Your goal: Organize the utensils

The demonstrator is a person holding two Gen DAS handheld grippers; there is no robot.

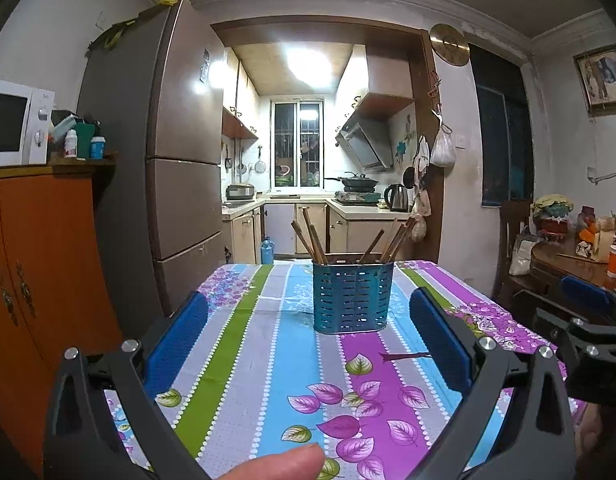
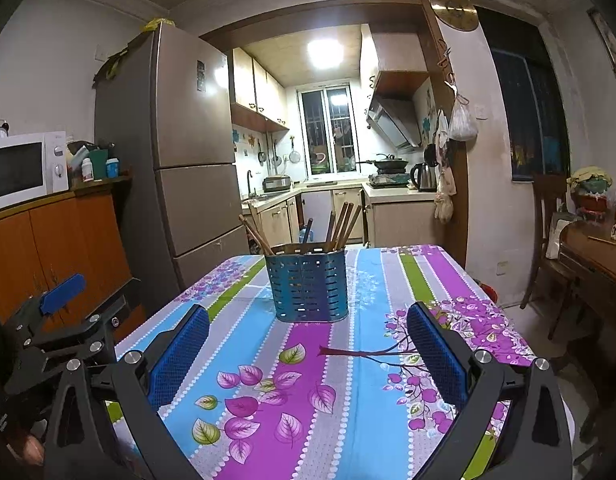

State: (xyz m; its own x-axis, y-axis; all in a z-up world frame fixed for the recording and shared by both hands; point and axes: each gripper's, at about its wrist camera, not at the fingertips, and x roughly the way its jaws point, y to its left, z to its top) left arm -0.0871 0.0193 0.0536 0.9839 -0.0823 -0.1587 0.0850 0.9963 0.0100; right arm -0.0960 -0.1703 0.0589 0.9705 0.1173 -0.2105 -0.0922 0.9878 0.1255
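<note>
Both my left gripper and right gripper hover with jaws released, empty, facing the utensil holder at twelve o'clock on the counter, its chopsticks already upright inside.

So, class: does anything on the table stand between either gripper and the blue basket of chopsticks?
Nothing visible does. Only bare tablecloth lies between the open left gripper, the open right gripper and the basket holding the chopsticks.
</note>
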